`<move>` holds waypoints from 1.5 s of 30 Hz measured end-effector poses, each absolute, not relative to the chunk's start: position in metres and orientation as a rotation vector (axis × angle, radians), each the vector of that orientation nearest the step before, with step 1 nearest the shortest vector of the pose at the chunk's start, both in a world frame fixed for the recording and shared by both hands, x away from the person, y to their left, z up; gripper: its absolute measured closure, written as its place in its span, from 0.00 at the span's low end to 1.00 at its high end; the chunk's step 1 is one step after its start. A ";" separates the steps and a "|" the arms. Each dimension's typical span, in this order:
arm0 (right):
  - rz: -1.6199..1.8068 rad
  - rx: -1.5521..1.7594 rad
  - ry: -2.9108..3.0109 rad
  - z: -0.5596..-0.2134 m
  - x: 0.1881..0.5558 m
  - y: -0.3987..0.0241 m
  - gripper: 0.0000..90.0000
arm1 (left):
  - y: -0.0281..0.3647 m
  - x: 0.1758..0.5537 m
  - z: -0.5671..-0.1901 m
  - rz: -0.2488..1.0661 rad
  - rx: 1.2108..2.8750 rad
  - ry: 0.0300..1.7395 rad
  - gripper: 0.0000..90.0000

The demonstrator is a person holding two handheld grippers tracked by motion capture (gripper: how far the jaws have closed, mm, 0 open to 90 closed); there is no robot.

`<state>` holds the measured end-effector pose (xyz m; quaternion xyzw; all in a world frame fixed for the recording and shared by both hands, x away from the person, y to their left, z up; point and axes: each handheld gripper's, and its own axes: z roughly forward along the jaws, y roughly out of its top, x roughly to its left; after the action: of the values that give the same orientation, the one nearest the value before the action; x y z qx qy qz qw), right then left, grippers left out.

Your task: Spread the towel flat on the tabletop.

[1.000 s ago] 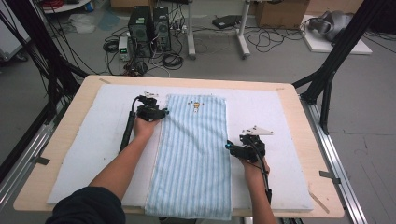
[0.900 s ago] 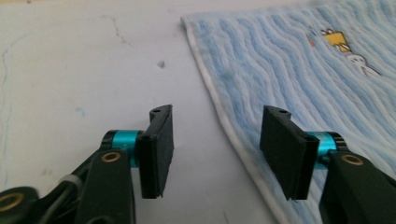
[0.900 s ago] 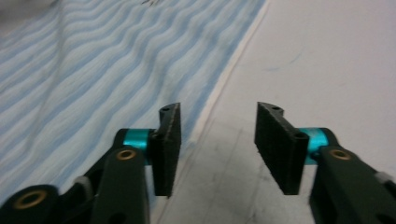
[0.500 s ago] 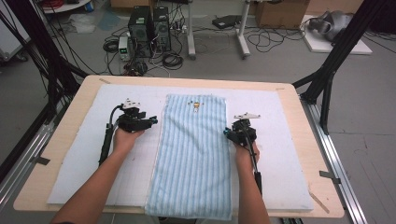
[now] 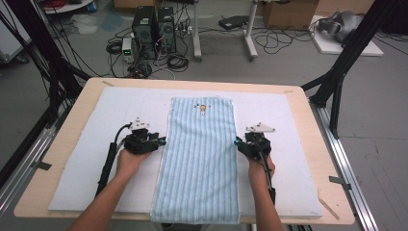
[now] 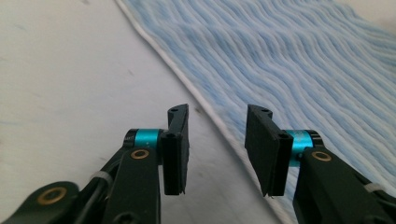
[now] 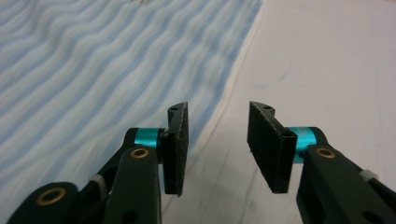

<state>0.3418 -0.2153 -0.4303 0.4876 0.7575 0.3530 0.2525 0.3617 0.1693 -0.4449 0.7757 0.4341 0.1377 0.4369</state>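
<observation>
Towel (image 5: 199, 161), blue-striped with white hem, lies flat; both pairs of jaws part-open, empty, at its edges.

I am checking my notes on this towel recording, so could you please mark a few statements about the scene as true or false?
1. The blue striped towel lies flat on the white mat. True.
2. The left gripper holds a lifted corner of the towel. False: its jaws stand open at the towel's long edge, with nothing gripped.
3. The right gripper sits at the towel's opposite long edge. True.
4. The towel is folded in half. False: it lies spread out at full length.
5. The small emblem is at the towel's far end. True.
</observation>
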 end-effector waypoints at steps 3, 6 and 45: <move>0.950 1.291 2.091 -0.431 0.317 -0.214 0.59 | 0.161 0.358 -0.450 0.325 1.944 1.083 0.72; 0.942 1.271 2.122 -0.431 0.297 -0.210 0.61 | 0.156 0.355 -0.450 0.350 1.959 1.091 0.75; 1.232 1.190 1.982 -0.411 0.252 -0.265 0.12 | 0.213 0.309 -0.422 0.423 1.635 0.891 0.23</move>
<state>0.2516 -0.2651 -0.4113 0.4390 0.7308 0.4545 0.2580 0.3094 0.2131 -0.4221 0.6988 0.3810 0.1807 0.5778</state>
